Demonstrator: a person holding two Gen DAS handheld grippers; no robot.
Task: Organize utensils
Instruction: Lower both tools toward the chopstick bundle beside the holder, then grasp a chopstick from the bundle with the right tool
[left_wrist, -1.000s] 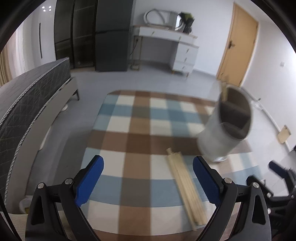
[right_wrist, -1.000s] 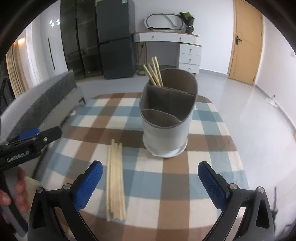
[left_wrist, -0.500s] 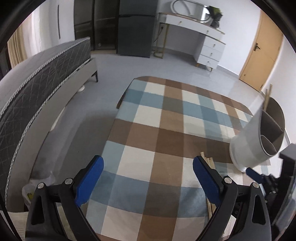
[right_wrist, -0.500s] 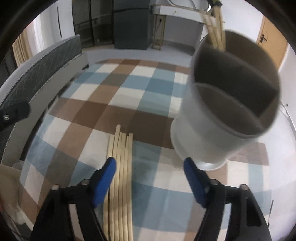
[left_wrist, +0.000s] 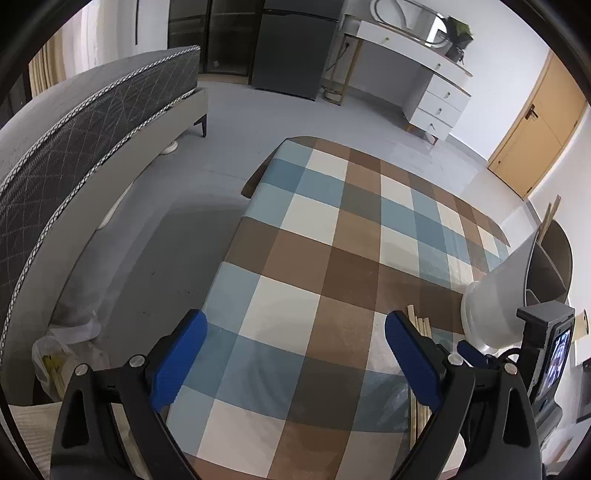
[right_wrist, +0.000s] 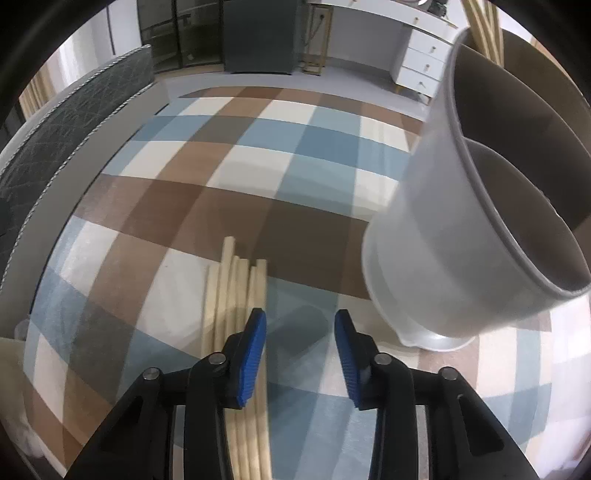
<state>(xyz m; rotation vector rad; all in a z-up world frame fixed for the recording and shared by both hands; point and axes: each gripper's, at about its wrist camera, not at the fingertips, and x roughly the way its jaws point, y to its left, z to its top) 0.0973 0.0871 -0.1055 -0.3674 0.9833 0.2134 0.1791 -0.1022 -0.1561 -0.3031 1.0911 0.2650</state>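
Chopsticks (right_wrist: 236, 317) lying bundled on checked tablecloth (right_wrist: 280, 162) beside holder (right_wrist: 443, 258); right gripper (right_wrist: 300, 339) hovering, jaws narrowed, gripping nothing; left gripper (left_wrist: 293, 354) gaping wide.

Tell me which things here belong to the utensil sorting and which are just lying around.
Part of the job:
- loose chopsticks on the tablecloth
- grey utensil holder, chopsticks already in its far compartment
- right gripper, open beside the loose chopsticks

Just lying about:
- plastic bag on the floor
- bed
- white dresser
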